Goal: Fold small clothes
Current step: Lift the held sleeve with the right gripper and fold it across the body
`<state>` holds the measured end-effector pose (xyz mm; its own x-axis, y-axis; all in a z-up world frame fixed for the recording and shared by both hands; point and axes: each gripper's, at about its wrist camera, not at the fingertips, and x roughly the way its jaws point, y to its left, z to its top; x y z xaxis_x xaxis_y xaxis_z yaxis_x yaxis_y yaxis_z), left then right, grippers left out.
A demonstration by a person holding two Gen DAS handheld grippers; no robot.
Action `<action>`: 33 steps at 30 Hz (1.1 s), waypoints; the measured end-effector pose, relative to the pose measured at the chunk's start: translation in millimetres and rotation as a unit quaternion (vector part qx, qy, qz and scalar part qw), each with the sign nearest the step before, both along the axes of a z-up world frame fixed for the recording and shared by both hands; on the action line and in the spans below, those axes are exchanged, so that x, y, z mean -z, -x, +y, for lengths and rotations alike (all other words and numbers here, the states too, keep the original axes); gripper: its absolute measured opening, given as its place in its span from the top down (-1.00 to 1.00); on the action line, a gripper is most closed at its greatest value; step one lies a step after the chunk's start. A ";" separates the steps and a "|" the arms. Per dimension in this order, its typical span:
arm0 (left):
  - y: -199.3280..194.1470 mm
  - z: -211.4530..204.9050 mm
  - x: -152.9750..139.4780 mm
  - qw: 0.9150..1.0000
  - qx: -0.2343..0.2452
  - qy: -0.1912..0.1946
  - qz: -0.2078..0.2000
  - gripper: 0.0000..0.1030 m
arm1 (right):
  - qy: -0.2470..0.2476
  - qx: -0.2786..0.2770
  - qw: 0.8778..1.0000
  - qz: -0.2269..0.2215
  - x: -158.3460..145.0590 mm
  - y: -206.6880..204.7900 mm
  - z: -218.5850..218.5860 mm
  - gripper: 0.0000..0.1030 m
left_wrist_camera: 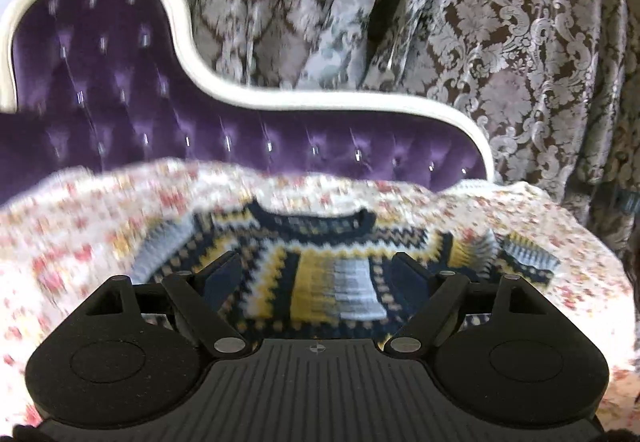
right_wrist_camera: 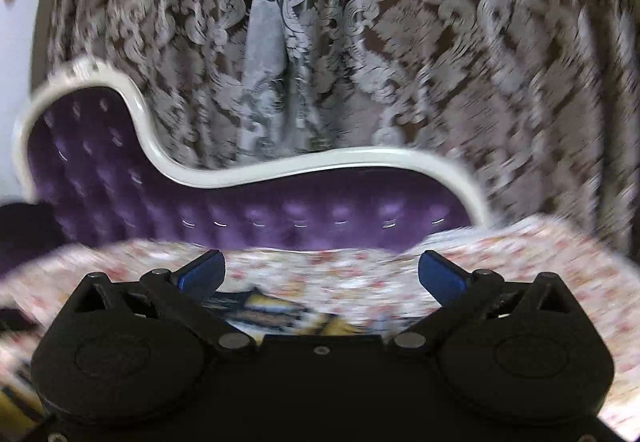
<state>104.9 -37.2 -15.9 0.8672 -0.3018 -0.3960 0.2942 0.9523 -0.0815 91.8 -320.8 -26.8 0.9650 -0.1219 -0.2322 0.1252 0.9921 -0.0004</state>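
A: Where does the garment lie?

B: The small knitted jumper in navy, yellow and grey zigzag bands (left_wrist_camera: 320, 262) lies flat on the cream floral bedspread (left_wrist_camera: 80, 234), its navy collar towards the purple tufted headboard with a white frame (left_wrist_camera: 160, 114). Its long axis, collar to hem, runs straight away from the left gripper (left_wrist_camera: 318, 274), which hangs directly over its body.

A: And the right one?

B: The right gripper (right_wrist_camera: 322, 274) looks mostly at bare bedspread; only an edge of the jumper shows low between its fingers, towards the left. So the left hand looks the nearer for a next fold.

A: The jaws?

B: Both stand wide, nothing in either.

A: Any writing?

B: None legible; the views are blurred, and the brown damask curtain (right_wrist_camera: 440, 62) carries only pattern.
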 end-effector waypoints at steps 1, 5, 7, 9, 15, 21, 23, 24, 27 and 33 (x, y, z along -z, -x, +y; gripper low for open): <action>2.6 -4.6 -1.4 1.000 -0.003 -0.006 -0.010 -0.58 | 0.012 -0.002 1.000 0.017 5.7 -3.6 0.6 -0.99; 7.4 -21.9 -1.7 0.999 -0.012 -0.029 -0.023 -0.58 | 0.008 -0.013 0.997 0.071 28.0 -16.5 -6.3 -0.99; 4.0 -29.3 2.5 0.999 -0.010 -0.043 -0.006 -0.58 | 0.022 -0.025 0.993 0.111 40.2 -27.1 -6.6 -0.98; 0.2 -31.9 9.7 0.999 0.003 -0.043 0.011 -0.58 | 0.047 -0.036 0.988 0.143 55.0 -32.6 -3.2 -0.94; -5.6 -32.8 30.5 0.998 0.014 -0.042 0.052 -0.58 | 0.149 -0.077 0.959 0.228 101.2 -51.9 16.2 -0.38; -8.5 -29.6 40.3 0.996 0.017 -0.034 0.077 -0.58 | 0.143 -0.093 0.958 0.228 110.5 -56.8 11.3 -0.34; -9.5 -29.2 42.0 0.996 0.018 -0.029 0.083 -0.58 | 0.136 -0.105 0.959 0.225 111.2 -57.9 8.3 -0.28; -9.5 -29.1 42.7 0.996 0.020 -0.028 0.086 -0.58 | 0.122 -0.116 0.960 0.225 111.0 -58.8 4.8 -0.11; -8.2 -29.0 43.3 0.996 0.022 -0.027 0.087 -0.58 | 0.057 -0.128 0.961 0.236 107.4 -65.9 -8.2 0.35; -4.8 -21.3 42.9 0.995 0.019 -0.018 0.092 -0.58 | 0.005 -0.107 0.966 0.234 87.4 -59.7 -27.8 0.65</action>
